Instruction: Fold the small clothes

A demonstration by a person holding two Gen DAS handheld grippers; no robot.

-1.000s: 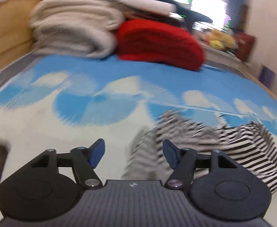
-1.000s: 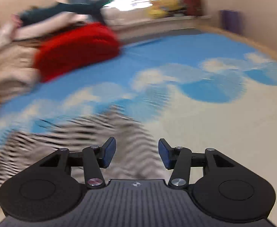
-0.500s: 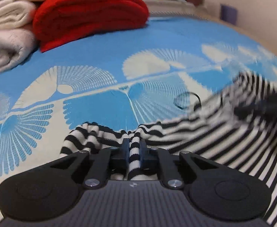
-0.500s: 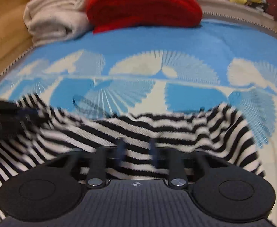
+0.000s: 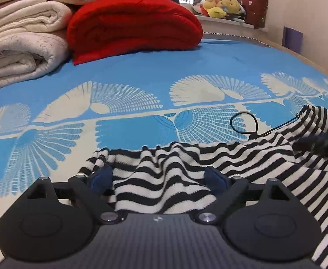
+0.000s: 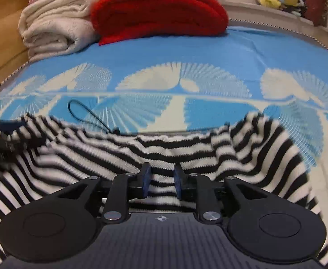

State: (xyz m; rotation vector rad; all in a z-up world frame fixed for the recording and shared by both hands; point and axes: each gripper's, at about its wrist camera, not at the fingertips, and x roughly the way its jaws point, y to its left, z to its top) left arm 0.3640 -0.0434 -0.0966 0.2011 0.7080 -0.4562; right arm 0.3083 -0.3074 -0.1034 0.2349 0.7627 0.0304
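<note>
A black-and-white striped garment (image 5: 164, 174) lies rumpled on the blue-and-white bedspread (image 5: 141, 76), with a thin black cord loop (image 5: 244, 123) at its far edge. My left gripper (image 5: 158, 177) stands wide, its jaws opening, with a fold of the garment lying loose between the blue pads (image 5: 101, 177). In the right wrist view, the garment (image 6: 186, 148) spreads across the near bed. My right gripper (image 6: 161, 182) has its jaws opening too; a narrow gap shows striped cloth between the pads (image 6: 145, 181), which do not press on it. The right gripper shows as a dark blur (image 5: 320, 143) in the left wrist view.
A folded red blanket (image 5: 132, 27) and a stack of white blankets (image 5: 18, 49) sit at the head of the bed. Plush toys (image 5: 220, 6) line a ledge behind. A wooden bed frame (image 6: 0, 33) runs along the left, a wall (image 5: 316, 22) on the right.
A second ago both grippers were open and sweeping in over the bed. Half a second ago they were shut on the striped garment. Now both have parted their jaws, the left widest, and the cloth lies loose.
</note>
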